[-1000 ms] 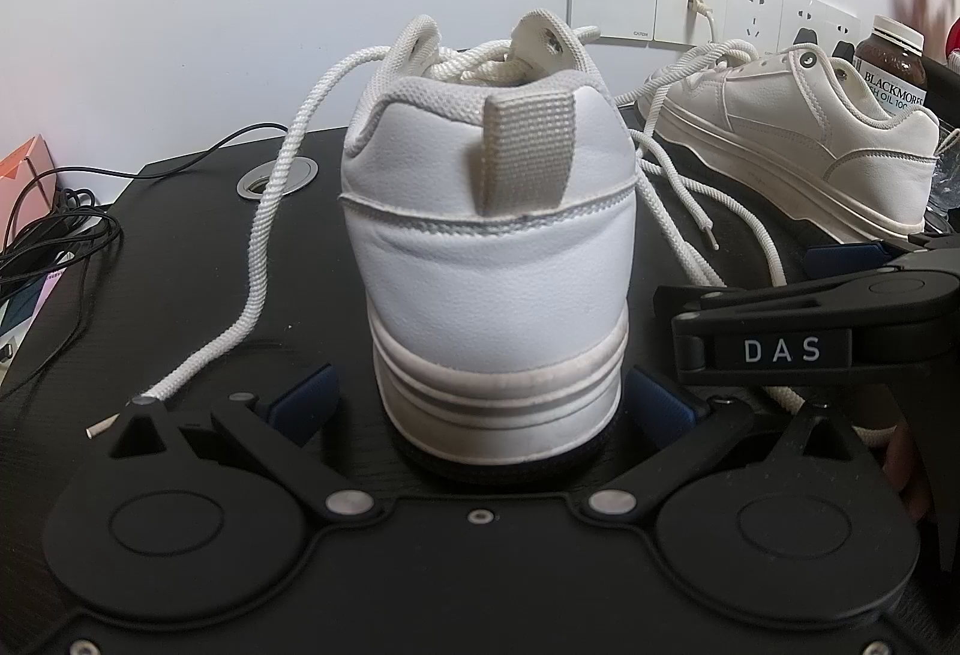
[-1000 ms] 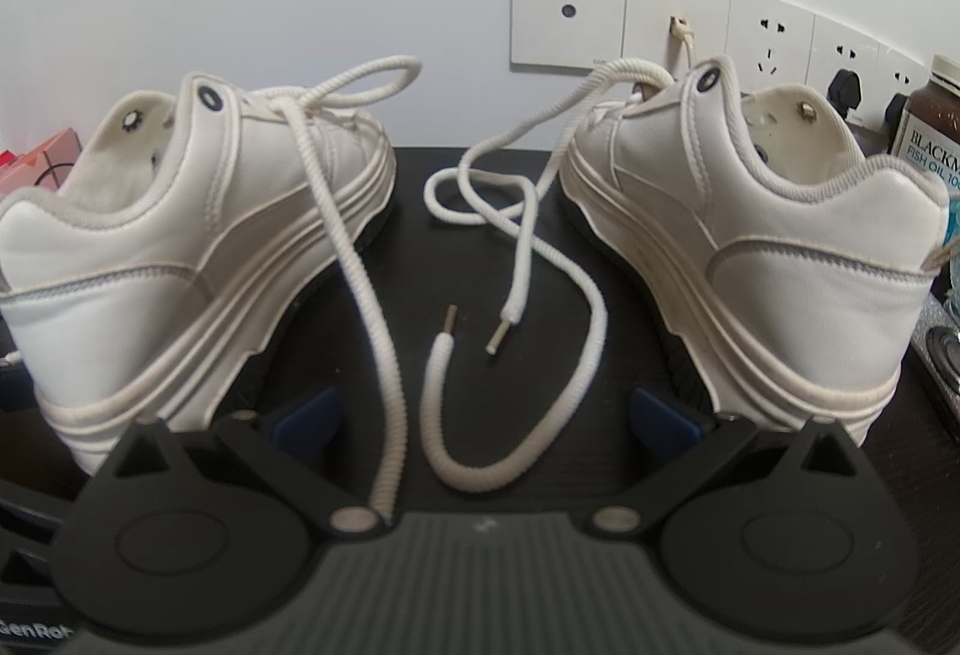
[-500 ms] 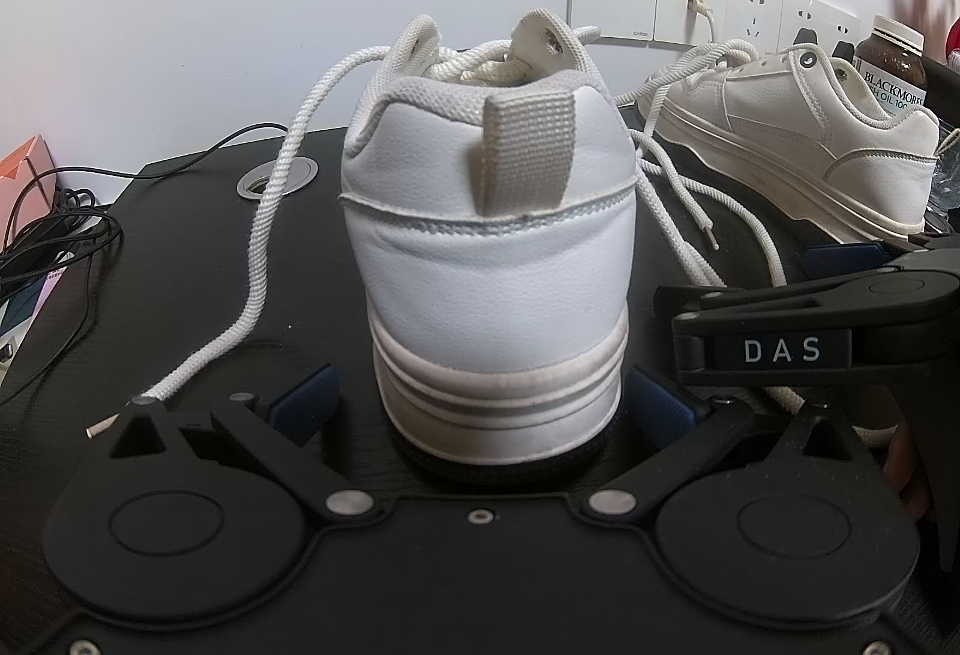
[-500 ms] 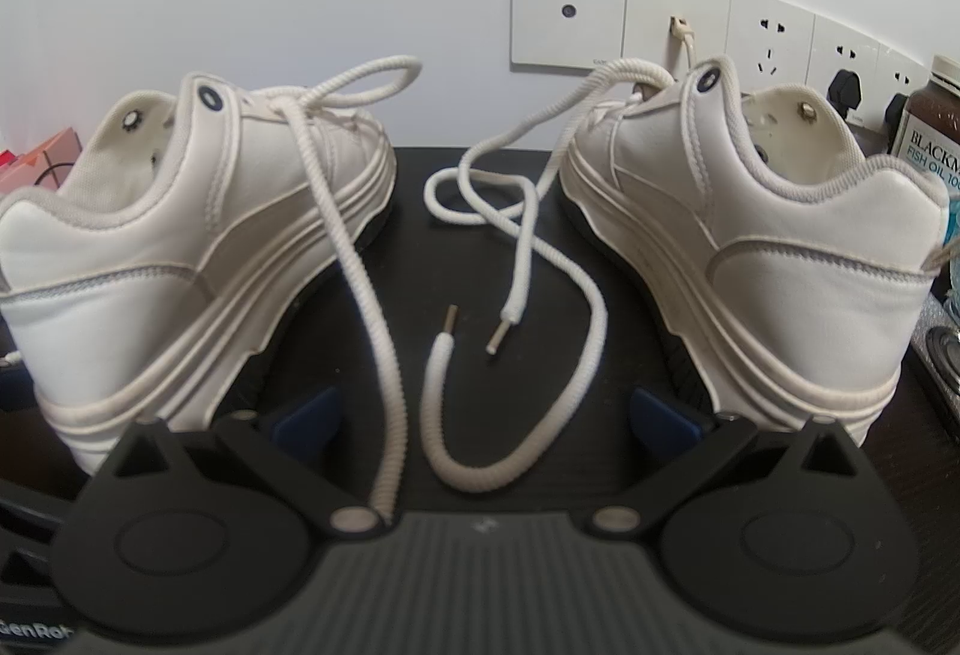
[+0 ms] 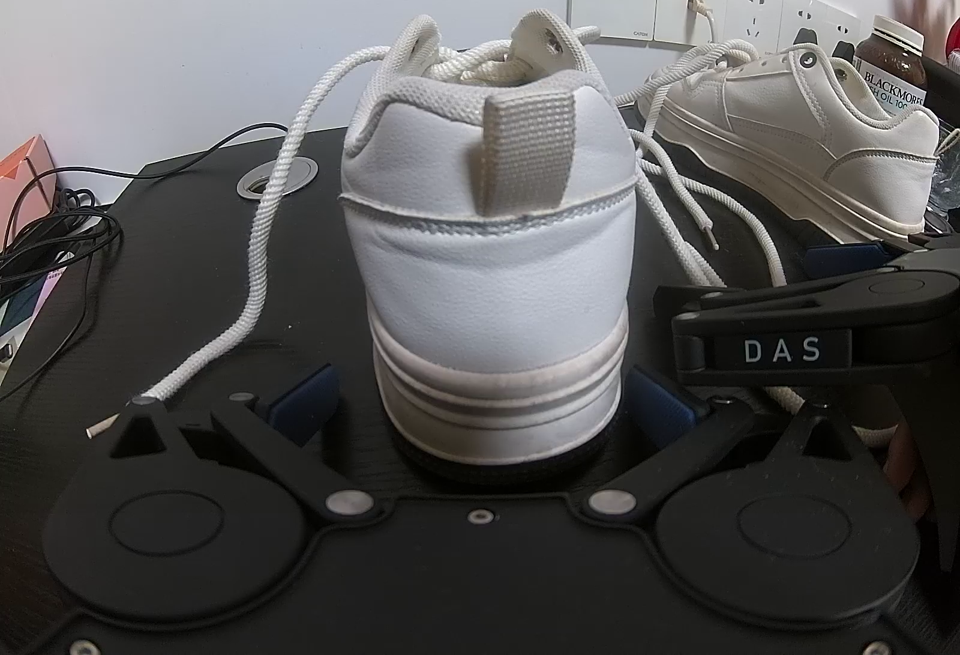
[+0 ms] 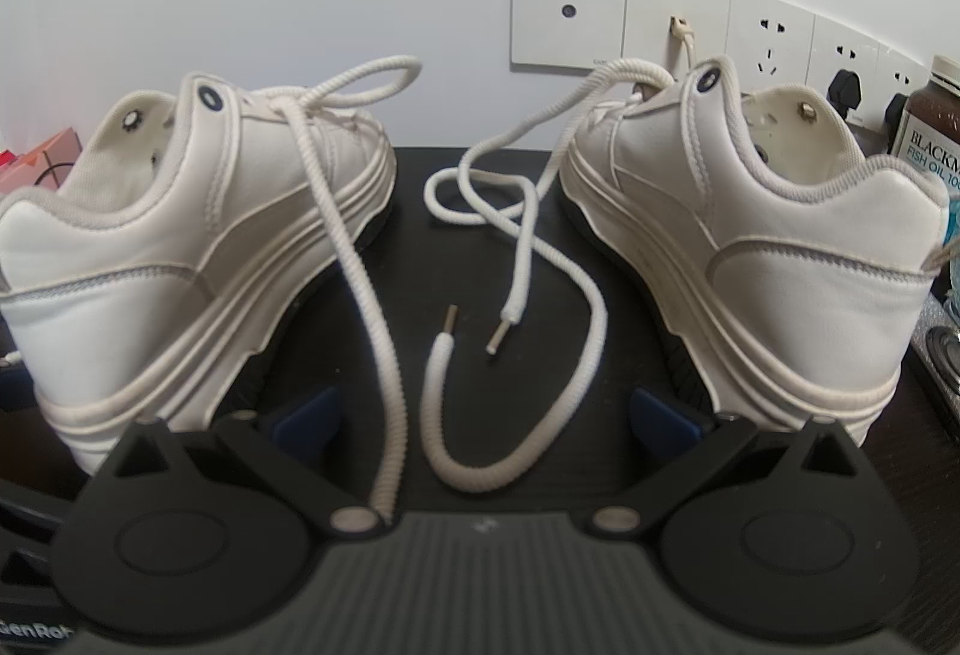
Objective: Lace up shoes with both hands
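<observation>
Nearest, left gripper (image 5: 480, 406) spread wide, blue pads either side of the left shoe's heel (image 5: 489, 259) without closing on it. Right gripper (image 6: 483, 418) likewise wide open, holding nothing, aimed at the black tabletop (image 6: 486, 175) between the pair. Just ahead of it: loose lace ends (image 6: 501, 319) with bare metal tips, one strand (image 6: 366, 295) trailing from the near shoe (image 6: 186, 259) down toward the left-hand finger. Further off, second shoe (image 6: 756, 247) with its lace spilling out in loops. Behind, wall sockets (image 6: 678, 18) and a brown bottle (image 6: 933, 126). Judging by this — eyelets threaded partway, top holes empty, no bow tied; lacing and knotting seemingly yet to begin.
</observation>
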{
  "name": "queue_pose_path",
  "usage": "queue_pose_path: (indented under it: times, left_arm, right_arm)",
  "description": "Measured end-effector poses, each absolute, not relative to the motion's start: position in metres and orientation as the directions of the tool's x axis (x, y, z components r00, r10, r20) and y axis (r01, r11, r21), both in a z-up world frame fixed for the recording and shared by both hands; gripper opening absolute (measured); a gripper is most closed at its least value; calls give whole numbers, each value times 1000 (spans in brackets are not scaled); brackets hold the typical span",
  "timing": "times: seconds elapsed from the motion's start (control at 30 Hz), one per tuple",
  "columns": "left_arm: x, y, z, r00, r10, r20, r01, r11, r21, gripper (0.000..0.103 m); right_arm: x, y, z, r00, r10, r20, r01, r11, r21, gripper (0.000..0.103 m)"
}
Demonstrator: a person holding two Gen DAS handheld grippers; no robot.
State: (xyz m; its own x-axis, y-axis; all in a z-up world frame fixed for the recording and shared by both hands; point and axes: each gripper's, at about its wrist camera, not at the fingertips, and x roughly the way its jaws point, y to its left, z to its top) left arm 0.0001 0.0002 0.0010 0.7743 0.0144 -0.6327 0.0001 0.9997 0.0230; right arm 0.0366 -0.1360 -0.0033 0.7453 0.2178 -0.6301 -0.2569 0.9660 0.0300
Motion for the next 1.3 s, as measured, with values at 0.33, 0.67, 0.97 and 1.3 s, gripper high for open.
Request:
queue_pose_path:
  times: [0.33,0.67,0.97,1.3]
  left_arm:
    - [1,0,2,774,14,-633,0,1000,23,103]
    - [2,1,0,774,14,-633,0,1000,23,103]
    - [2,2,0,774,14,-633,0,1000,23,103]
    - [2,1,0,774,14,-633,0,1000,23,103]
  right_arm:
    - [37,-136,-3,745,218,-630,-257,966,30,102]
    - [37,-136,-3,745,218,-630,-257,966,30,102]
    - [37,-136,-3,745,218,-630,-257,966,30,102]
    - [37,-136,-3,745,218,-630,-257,966,30,102]
